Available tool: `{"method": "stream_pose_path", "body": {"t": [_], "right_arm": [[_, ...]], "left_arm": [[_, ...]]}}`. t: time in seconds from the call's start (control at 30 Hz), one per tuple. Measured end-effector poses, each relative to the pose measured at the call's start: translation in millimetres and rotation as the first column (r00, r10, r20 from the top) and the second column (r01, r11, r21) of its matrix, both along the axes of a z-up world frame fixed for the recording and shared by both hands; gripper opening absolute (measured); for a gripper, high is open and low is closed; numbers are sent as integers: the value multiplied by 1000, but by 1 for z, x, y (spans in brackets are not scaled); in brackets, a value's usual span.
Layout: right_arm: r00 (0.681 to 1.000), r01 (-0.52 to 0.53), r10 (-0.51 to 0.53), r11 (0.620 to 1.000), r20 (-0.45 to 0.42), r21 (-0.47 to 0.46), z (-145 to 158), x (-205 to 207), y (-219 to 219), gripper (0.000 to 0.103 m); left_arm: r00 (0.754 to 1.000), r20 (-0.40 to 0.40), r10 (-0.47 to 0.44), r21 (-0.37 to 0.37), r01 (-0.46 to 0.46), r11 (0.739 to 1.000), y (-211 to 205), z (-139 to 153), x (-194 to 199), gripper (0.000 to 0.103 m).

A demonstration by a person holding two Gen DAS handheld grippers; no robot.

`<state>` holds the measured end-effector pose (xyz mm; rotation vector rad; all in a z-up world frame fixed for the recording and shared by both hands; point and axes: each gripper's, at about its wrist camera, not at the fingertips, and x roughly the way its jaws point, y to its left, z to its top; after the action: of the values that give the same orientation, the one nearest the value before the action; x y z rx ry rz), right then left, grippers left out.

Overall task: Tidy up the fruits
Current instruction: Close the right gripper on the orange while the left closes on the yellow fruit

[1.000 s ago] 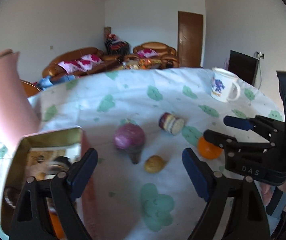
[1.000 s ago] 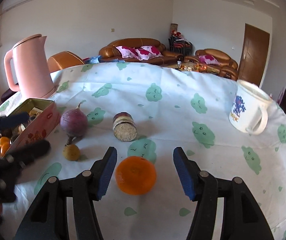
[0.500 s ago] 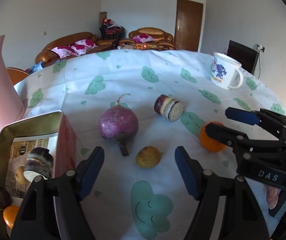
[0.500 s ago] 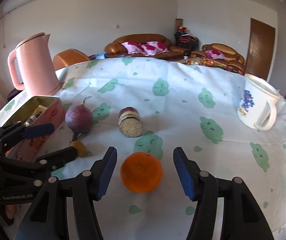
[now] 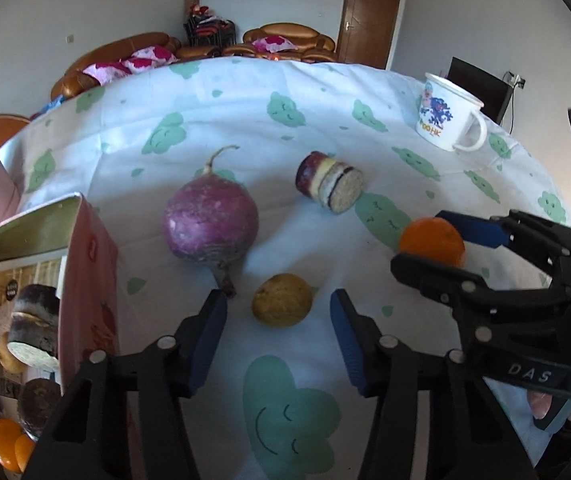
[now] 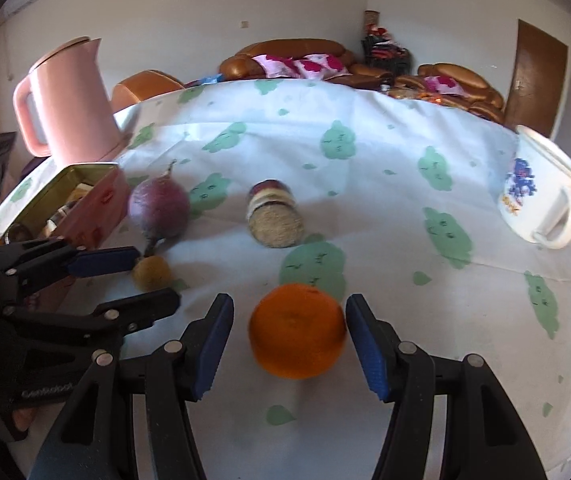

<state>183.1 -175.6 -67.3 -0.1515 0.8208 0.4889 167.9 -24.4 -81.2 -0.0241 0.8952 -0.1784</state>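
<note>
A small yellow-brown fruit (image 5: 282,300) lies on the cloth between the fingertips of my left gripper (image 5: 279,322). Its jaws are closing, and a gap shows on each side of the fruit. From the right wrist view, that left gripper (image 6: 157,278) straddles the same fruit (image 6: 152,273). An orange (image 6: 297,330) sits between the blue pads of my right gripper (image 6: 290,340), close to the right pad with a gap on the left. The orange (image 5: 431,240) is not lifted. At the left stands an open pink tin (image 5: 87,280) holding a roll slice and small oranges.
A purple turnip (image 5: 209,220) lies just beyond the yellow fruit, beside the tin. A layered roll (image 5: 329,188) lies on its side mid-table. A white mug (image 5: 447,116) stands far right, a pink kettle (image 6: 69,100) far left behind the tin (image 6: 97,196).
My left gripper has dropped towards the yellow fruit and its jaws have narrowed around it. The right gripper has stayed over the orange, which now sits nearer its right pad.
</note>
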Motion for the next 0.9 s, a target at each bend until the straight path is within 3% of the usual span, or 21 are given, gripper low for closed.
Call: {"method": "stream_pose_path", "body": {"t": [0.13,0.27,0.9], "right_arm": [[999,17,-17,1000,-28,-12,-4,4,0,58],[998,17,-17,1000,-67,-3,-9,9,-2,50],[1000,-3,2,999,18,40,5,-3,-6,50]], "left_arm": [[1000,2,1,13,-1,1000,-2,0,0,48],[1000,4,-3,16,3,1000,-3,0,0,30],[997,69,-38,33,35,999,-9,9,-9,30]]}}
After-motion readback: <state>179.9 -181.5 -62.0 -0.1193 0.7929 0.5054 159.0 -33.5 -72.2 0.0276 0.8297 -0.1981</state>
